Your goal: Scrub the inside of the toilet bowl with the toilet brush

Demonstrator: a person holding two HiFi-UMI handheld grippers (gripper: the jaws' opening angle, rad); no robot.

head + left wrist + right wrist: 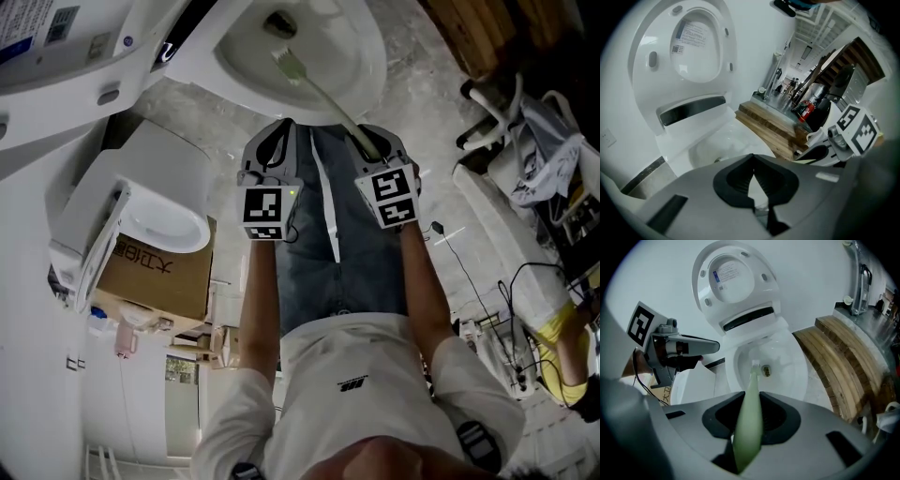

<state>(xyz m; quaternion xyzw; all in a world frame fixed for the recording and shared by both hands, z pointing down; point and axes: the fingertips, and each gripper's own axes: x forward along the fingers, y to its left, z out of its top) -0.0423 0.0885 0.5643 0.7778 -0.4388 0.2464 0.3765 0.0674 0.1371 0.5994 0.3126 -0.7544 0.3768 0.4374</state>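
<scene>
The white toilet bowl (pixel 367 58) lies open at the top of the head view, its lid and seat (pixel 733 280) raised. A pale green toilet brush (pixel 319 89) reaches into the bowl, with its bristle head (pixel 754 364) near the drain. My right gripper (pixel 373 142) is shut on the brush handle (pixel 750 404) just in front of the rim. My left gripper (pixel 272 142) hovers beside it to the left, shut with nothing between its jaws, pointing at the bowl (pixel 724 140). The two grippers are apart.
A second white toilet (pixel 159 202) stands on a cardboard box (pixel 155 277) at the left. A wooden platform (pixel 843 357) runs along the bowl's right side. Bags, tubing and cables (pixel 553 187) crowd the floor at the right. The person's legs stand right behind the grippers.
</scene>
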